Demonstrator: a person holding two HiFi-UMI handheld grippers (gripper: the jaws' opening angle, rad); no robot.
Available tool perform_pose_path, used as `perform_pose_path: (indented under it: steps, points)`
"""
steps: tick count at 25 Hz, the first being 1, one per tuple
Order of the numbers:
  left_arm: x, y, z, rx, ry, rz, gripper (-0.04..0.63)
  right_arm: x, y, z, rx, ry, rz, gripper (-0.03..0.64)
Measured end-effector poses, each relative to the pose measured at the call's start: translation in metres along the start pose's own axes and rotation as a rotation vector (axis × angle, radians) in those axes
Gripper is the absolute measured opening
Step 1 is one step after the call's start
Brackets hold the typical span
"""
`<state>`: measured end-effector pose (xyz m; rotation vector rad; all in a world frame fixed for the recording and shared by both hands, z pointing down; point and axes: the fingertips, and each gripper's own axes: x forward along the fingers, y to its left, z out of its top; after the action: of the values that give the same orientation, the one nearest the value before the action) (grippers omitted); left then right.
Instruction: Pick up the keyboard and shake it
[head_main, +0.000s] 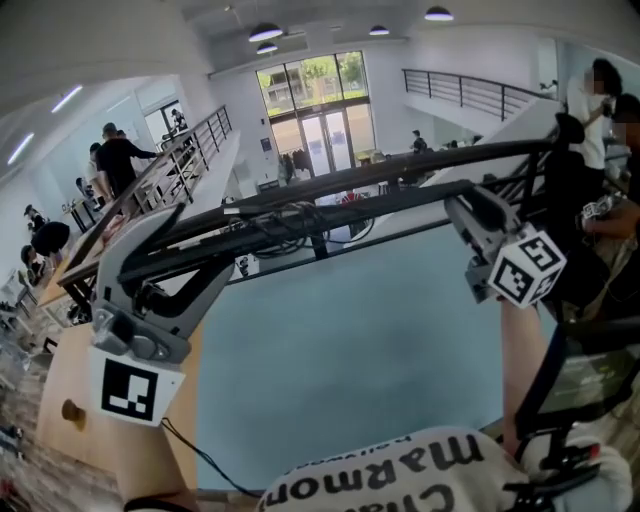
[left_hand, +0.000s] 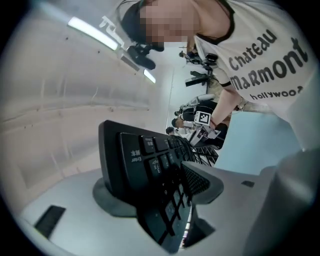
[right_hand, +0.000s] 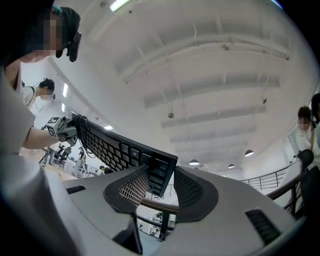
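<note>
**What the Views Keep Back**

From the head view the keyboard (head_main: 340, 195) shows edge-on only, with its top face out of sight. A dark cable (head_main: 290, 222) under it blurs into a tangle whose end cannot be traced. The shirt print (head_main: 400, 470) is cut off by the bottom edge. In the left gripper view most keys (left_hand: 155, 165) are too dark to read, and the keyboard covers one pad of the left gripper (left_hand: 160, 192).
</note>
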<state>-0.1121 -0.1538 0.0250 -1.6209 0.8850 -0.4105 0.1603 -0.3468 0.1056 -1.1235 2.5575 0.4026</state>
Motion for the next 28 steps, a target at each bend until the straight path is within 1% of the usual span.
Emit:
perform_pose_path:
  steps: [3,5,8,12,14,16,18,19,21,23,25,26,28]
  points:
    - [-0.007,0.006,0.024,0.138,-0.04,-0.002,0.259,0.005,0.005,0.011,-0.031,-0.028,-0.01,0.16]
    - [-0.009,0.008,0.039,0.209,-0.072,-0.004,0.256,0.005,0.006,0.013,-0.028,-0.037,-0.017,0.163]
    - [-0.006,0.006,0.04,0.215,-0.074,-0.015,0.25,0.005,0.003,0.013,-0.008,-0.054,-0.032,0.163]
    - [-0.009,0.0,0.05,0.288,-0.098,-0.018,0.238,0.004,0.001,0.014,0.016,-0.086,-0.051,0.163]
    - [-0.008,0.003,0.05,0.276,-0.101,-0.018,0.236,0.005,0.0,0.016,0.017,-0.092,-0.056,0.163]
    - [-0.006,0.002,0.048,0.225,-0.093,-0.032,0.233,0.003,-0.002,0.015,0.021,-0.083,-0.054,0.163]
    - [-0.005,0.003,0.042,0.13,-0.079,-0.065,0.222,0.003,-0.002,0.013,0.03,-0.058,-0.048,0.163]
    - [-0.004,0.004,0.036,0.067,-0.069,-0.086,0.208,0.004,-0.001,0.012,0.034,-0.04,-0.044,0.163]
    - [-0.003,0.006,0.015,-0.087,-0.04,-0.116,0.199,0.006,-0.001,0.009,0.034,-0.005,-0.04,0.163]
    - [-0.001,0.003,-0.01,-0.263,-0.013,-0.119,0.19,0.007,-0.002,0.004,0.03,0.019,-0.041,0.163]
    - [0.001,-0.002,-0.026,-0.415,-0.027,-0.105,0.184,0.008,-0.005,0.001,0.023,0.036,-0.042,0.163]
    - [0.001,-0.004,-0.031,-0.469,-0.042,-0.099,0.176,0.009,-0.006,0.001,0.016,0.046,-0.04,0.163]
    - [0.0,-0.006,-0.035,-0.534,-0.061,-0.088,0.167,0.011,-0.007,0.004,-0.003,0.062,-0.033,0.163]
